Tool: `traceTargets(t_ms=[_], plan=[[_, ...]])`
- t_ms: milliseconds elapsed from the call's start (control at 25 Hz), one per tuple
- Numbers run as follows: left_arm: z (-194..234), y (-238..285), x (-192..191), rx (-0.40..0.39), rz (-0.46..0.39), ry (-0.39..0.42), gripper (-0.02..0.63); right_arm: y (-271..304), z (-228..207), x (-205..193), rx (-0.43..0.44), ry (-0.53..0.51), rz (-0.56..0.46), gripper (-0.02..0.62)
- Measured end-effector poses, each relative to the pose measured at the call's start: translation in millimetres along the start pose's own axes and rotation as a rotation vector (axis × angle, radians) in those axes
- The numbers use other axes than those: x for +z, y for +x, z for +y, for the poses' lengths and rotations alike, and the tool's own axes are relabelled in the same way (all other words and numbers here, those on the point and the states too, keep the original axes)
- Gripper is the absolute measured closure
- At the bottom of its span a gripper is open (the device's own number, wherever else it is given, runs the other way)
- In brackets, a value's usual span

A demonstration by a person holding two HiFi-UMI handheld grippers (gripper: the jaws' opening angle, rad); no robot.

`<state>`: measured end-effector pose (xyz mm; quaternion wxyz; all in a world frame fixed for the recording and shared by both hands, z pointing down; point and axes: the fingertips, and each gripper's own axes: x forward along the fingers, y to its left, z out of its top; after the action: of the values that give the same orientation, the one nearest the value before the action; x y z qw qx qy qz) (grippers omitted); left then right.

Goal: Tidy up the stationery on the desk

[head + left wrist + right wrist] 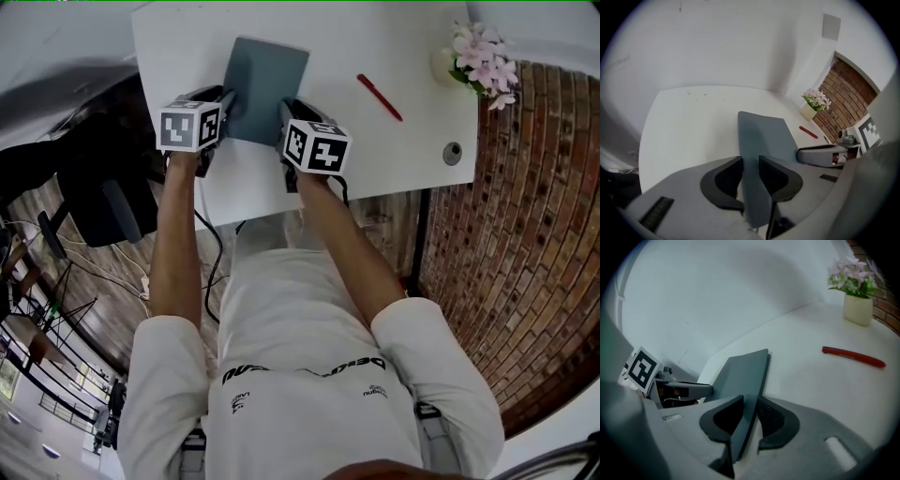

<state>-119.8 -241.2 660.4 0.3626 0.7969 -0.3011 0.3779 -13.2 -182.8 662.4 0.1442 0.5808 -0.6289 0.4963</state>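
A grey-blue notebook (263,82) lies over the white desk (394,159), held at its near corners by both grippers. My left gripper (228,105) is shut on the notebook's near left edge (754,187). My right gripper (286,114) is shut on the near right edge (745,423), and the cover (740,371) rises a little off the desk. A red pen (379,97) lies to the right of the notebook, also showing as the red pen (853,356) in the right gripper view and the red pen (808,132) in the left gripper view.
A small pot of pink flowers (480,61) stands at the desk's far right corner. A round cable hole (453,153) sits near the right front edge. A black chair (103,202) stands left of the desk, over a brick-patterned floor (525,244).
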Motion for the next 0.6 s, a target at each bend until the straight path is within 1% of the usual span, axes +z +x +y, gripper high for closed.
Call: traceTargets(t_ms=[240, 440, 600], plan=[[-25, 0, -17, 0.006, -0.024, -0.065, 0.497, -13, -17, -3, -0.002, -0.053, 0.012, 0.508], [-45, -4, -35, 0.010, -0.054, -0.130, 0.496, -24, -29, -6, -0.005, -0.071, 0.022, 0.508], [-62, -5, -48, 0.012, -0.062, -0.149, 0.496, -32, -39, -9, 0.001, -0.102, 0.030, 0.508]])
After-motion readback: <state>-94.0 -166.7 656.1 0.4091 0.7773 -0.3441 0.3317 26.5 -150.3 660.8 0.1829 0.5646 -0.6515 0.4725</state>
